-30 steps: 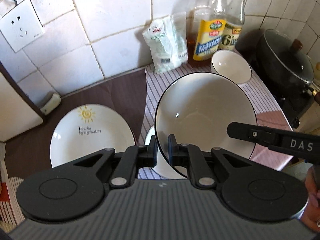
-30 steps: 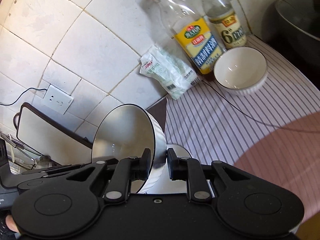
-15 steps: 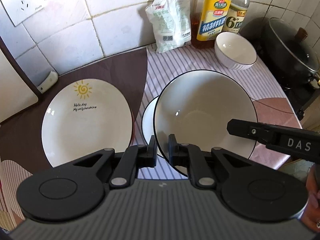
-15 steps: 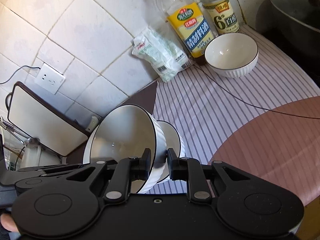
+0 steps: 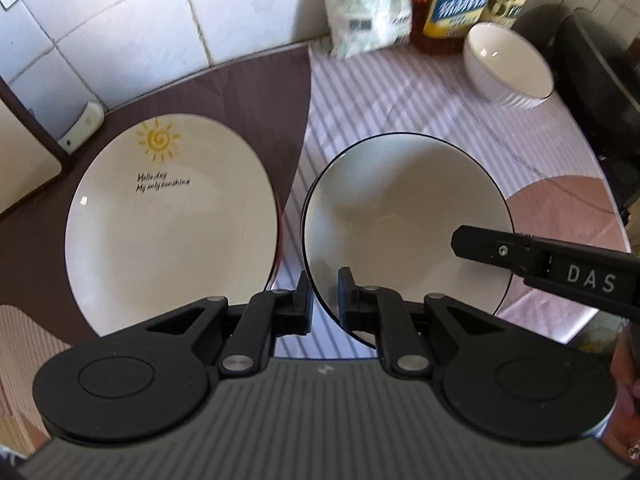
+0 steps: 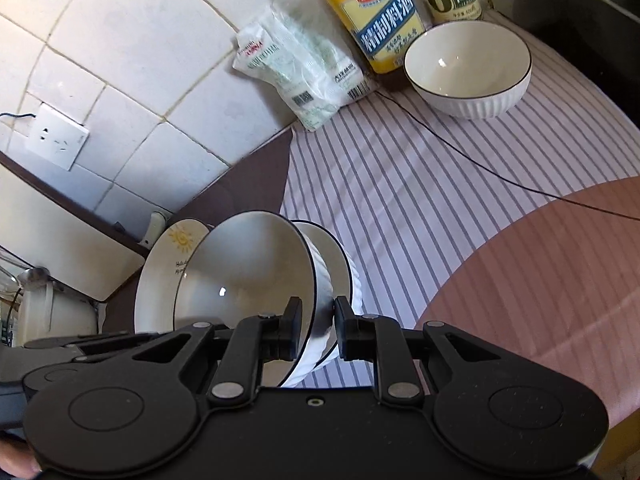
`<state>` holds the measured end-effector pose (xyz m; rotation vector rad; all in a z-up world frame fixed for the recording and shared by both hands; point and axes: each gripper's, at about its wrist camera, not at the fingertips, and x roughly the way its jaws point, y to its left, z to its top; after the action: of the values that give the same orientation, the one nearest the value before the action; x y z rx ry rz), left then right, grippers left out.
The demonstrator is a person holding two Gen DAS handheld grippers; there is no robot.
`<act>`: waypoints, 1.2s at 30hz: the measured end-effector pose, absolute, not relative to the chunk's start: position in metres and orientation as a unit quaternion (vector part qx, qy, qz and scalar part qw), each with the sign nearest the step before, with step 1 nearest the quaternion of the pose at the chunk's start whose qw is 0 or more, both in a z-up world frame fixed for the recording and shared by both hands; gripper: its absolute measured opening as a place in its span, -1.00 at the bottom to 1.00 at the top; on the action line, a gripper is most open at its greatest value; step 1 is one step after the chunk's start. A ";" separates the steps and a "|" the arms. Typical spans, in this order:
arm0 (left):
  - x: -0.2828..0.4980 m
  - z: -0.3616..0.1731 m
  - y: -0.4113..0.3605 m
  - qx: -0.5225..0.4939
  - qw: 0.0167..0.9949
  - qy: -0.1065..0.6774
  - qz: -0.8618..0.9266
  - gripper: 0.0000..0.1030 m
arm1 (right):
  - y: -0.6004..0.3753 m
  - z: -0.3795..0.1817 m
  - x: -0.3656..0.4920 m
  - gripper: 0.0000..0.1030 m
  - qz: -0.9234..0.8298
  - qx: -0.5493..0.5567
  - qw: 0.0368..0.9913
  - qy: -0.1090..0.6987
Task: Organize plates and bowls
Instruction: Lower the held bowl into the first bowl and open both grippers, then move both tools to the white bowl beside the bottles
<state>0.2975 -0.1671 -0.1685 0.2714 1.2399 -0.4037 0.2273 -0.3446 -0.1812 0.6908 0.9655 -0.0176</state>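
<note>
While both grippers pinch big bowl (image 5: 404,216) rim, sun plate (image 5: 172,216) just beside

Two close wrist views steeply down along each hand-held gripper, both sharing the large bowl (image 5: 404,216).

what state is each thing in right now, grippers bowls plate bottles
left gripper: shut on large bowl rim
right gripper: shut on opposite rim
large bowl: held, tilted, above second bowl
second bowl: upright underneath
small bowl: upright, empty
sun plate: flat, empty
bottles: upright
</note>
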 end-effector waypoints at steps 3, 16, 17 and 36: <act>0.300 -0.172 -0.170 0.129 0.781 0.582 -0.186 -0.79 | -0.341 -0.186 0.231 -0.57 -0.007 0.323 0.825 0.465; 0.319 -0.188 -0.167 0.086 0.755 0.624 -0.186 -0.69 | -0.324 -0.182 0.249 -0.56 -0.009 0.227 0.853 0.469; 0.321 -0.189 -0.165 0.075 0.753 0.627 -0.184 -0.69 | -0.323 -0.182 0.250 -0.56 -0.009 0.219 0.857 0.467; 0.308 -0.173 -0.164 0.089 0.756 0.623 -0.181 -0.44 | -0.334 -0.173 0.243 -0.38 -0.003 0.180 0.879 0.441</act>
<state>0.3085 -0.1638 -0.1730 0.1943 1.3574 -0.3939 0.2430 -0.3339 -0.1729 0.3747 0.9191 -0.0073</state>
